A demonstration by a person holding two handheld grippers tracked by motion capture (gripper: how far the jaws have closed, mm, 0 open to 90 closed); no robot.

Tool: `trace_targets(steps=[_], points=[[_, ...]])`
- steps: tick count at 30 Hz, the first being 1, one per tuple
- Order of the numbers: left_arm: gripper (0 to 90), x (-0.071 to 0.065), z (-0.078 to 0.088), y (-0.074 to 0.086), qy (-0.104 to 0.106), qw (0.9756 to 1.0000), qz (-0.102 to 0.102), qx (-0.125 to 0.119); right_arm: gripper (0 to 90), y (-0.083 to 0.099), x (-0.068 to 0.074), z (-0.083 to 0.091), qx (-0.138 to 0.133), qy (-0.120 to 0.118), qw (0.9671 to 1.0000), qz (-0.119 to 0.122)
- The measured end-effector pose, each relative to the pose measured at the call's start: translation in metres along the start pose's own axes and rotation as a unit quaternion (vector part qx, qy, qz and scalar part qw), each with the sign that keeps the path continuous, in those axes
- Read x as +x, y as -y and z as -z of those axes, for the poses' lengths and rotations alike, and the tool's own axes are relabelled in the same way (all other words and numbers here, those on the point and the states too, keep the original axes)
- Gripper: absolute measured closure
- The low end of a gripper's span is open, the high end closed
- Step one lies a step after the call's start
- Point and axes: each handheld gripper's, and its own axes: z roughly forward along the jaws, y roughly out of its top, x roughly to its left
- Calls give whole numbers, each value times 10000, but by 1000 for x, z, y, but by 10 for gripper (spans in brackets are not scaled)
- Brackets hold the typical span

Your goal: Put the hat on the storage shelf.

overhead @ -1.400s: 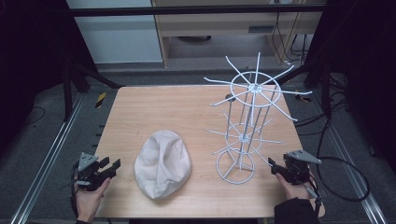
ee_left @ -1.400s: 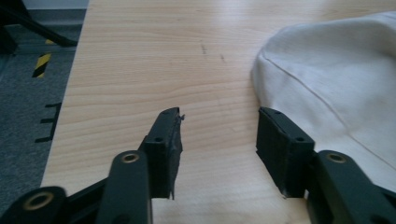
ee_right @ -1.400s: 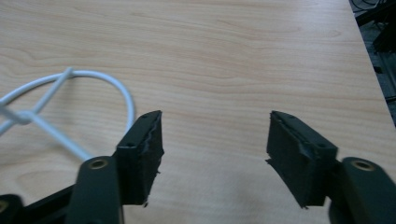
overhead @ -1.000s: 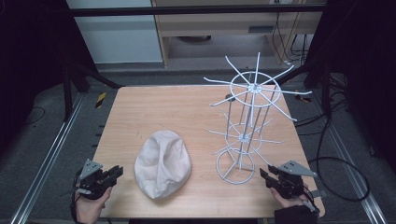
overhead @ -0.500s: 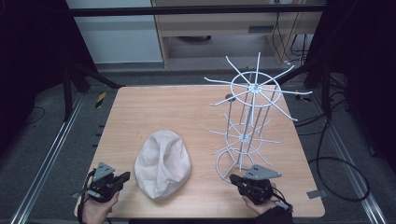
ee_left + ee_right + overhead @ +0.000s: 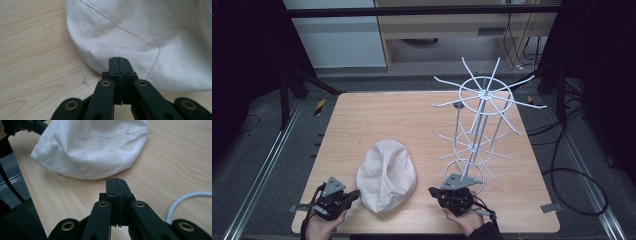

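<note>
Left gripper (image 6: 353, 194): jaws pressed together with nothing between them. It sits at the near-left corner of the worktop (image 6: 377, 120), pointing at the near-left hem of the white cloth cap (image 6: 386, 174). In the left gripper view the closed tips (image 6: 118, 60) stand just in front of the fabric (image 6: 140, 37) — contact cannot be told.
Right gripper (image 6: 433, 192): jaws together too, empty. It is held by the near edge, between the cap and the base ring of the white wire rack (image 6: 477, 130), its tips turned left toward the cap. In the right gripper view the tips (image 6: 116, 180) are near the cap's hem (image 6: 90, 147) but apart from it, with a curve of the rack's base wire (image 6: 186, 201) at the right.
Cap: lying crumpled on the near-centre of the worktop, left of the rack.
Rack: upright on the right half, spokes fanned at the top.
Change: over the last second and a half both grippers have moved inward from the near corners — the right one much farther, from beyond the rack's base to just beside the cap. The cap and rack have not moved.
</note>
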Motion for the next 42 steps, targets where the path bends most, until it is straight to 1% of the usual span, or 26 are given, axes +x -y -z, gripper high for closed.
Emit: trace_targets(steps=[2, 5, 9, 10, 12, 13, 14, 16, 17, 18, 19, 21, 24, 27, 29, 30, 31, 32, 34, 35, 36, 37, 38, 40, 42], points=[[897, -3, -2, 0, 42, 10000, -74, 28, 900, -2, 3, -4, -19, -38, 10000, 7], [898, -8, -4, -1, 92, 9998, -151, 56, 900, -1, 5, -7, -39, -3, 10000, 27], [898, -11, -5, -1, 159, 9997, -170, 48, 900, 0, 4, -6, -88, -8, 10000, -39], [898, -14, -6, -1, 200, 9996, -204, 51, 900, 2, 4, -6, -153, -16, 9999, -64], [898, -15, -6, -2, 220, 9995, -234, 57, 900, 3, 5, -6, -175, -32, 9998, -70], [898, -17, -6, -2, 236, 9993, -270, 56, 900, 5, 7, -8, -235, -32, 9997, -71], [898, -20, -7, -2, 274, 9991, -316, 56, 900, 6, 8, -8, -283, -17, 9996, -96], [898, -22, -8, -2, 293, 9990, -333, 46, 900, 7, 9, -9, -310, -16, 9994, -130], [898, -24, -8, -3, 316, 9988, -359, 43, 900, 8, 11, -10, -371, 15, 9993, -107], [898, -28, -9, -3, 343, 9984, -445, 62, 900, 8, 13, -10, -408, 32, 9991, -83], [898, -28, -9, -3, 343, 9984, -445, 62, 900, 8, 13, -10, -408, 32, 9991, -83], [898, -31, -11, -4, 374, 9981, -478, 68, 900, 7, 18, -11, -528, 37, 9986, 1], [898, -37, -13, -6, 412, 9975, -572, 74, 900, 7, 21, -13, -554, 25, 9984, 43], [898, -44, -15, -7, 454, 9969, -634, 60, 900, 8, 22, -14, -555, 32, 9985, 24], [898, -51, -19, -10, 514, 9963, -680, 50, 900, 8, 23, -14, -605, 28, 9982, 16], [898, -51, -19, -10, 514, 9963, -680, 50, 900, 8, 23, -13, -631, 22, 9980, 10], [898, -54, -21, -11, 523, 9962, -693, 37, 900, 8, 23, -13, -631, 22, 9980, 10], [898, -59, -23, -13, 543, 9959, -722, 15, 900, 8, 23, -12, -697, 1, 9976, -21], [898, -61, -25, -14, 569, 9957, -727, 4, 900, 7, 23, -11, -748, -10, 9972, -50], [898, -64, -26, -15, 583, 9956, -740, -11, 900, 7, 23, -11, -748, -10, 9972, -50], [898, -69, -28, -16, 605, 9950, -790, -43, 900, 7, 24, -9, -806, -41, 9967, -65], [898, -69, -28, -16, 605, 9950, -790, -43, 900, 7, 24, -9, -806, -41, 9967, -65], [898, -71, -29, -17, 622, 9947, -813, -66, 900, 6, 25, -8, -873, -76, 9961, -103], [898, -72, -28, -19, 659, 9946, -793, -120, 900, 6, 25, -8, -913, -98, 9957, -94], [898, -67, -23, -22, 632, 9951, -719, -236, 900, 5, 27, -8, -970, -139, 9951, -125]])
